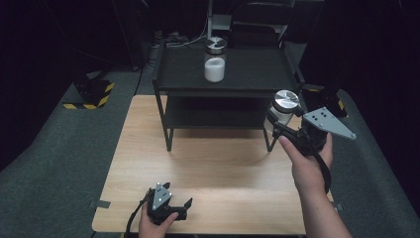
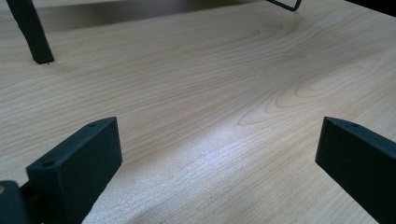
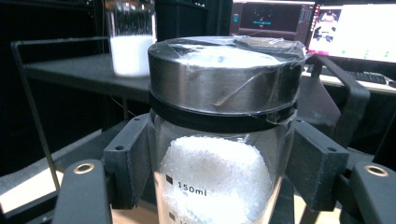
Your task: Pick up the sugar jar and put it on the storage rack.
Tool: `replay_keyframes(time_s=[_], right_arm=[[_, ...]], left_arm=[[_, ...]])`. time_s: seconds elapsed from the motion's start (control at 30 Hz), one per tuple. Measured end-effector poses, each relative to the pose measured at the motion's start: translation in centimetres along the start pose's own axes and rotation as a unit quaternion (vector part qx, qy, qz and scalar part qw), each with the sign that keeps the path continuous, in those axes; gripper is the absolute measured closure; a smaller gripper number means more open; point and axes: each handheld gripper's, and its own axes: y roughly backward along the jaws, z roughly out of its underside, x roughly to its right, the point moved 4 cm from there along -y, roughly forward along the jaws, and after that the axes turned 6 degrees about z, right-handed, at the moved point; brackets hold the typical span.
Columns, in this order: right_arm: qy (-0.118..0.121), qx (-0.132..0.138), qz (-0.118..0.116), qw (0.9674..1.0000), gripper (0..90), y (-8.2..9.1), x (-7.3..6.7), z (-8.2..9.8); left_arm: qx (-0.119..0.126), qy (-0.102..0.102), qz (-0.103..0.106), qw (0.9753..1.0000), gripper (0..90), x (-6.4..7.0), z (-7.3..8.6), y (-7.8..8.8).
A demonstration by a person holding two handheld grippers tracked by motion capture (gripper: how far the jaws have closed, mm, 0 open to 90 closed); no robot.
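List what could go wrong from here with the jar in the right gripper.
1. The right gripper clamps the jar on smooth glass below the metal lid; it might slip.
2. The jar hangs beside the black shelf edge, so it could knock the frame.
3. A second jar already stands on top; a careless placement may bump it.

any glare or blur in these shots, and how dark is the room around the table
High view: room near black, wooden table evenly lit. Left gripper view: pale sheen on the wood between the jaws, near jaws soft. Right gripper view: held jar sharp, taped metal lid glints, far jar blurred, screens overexposed.
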Motion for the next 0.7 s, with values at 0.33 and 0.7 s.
replay_keyframes(time_s=[0.33, 0.7], right_arm=[[-0.005, 0.008, 0.004, 0.9999, 30.9, -1.8, -0.3, -1.8], [-0.005, 0.018, 0.013, 0.9997, 30.9, -3.8, -1.0, -4.3]], left_arm=[[0.001, 0.003, -0.001, 1.0, 0.7, 0.0, 0.0, 0.1], [0.0, 0.003, 0.001, 1.0, 0.7, -0.1, 0.1, 0.2]])
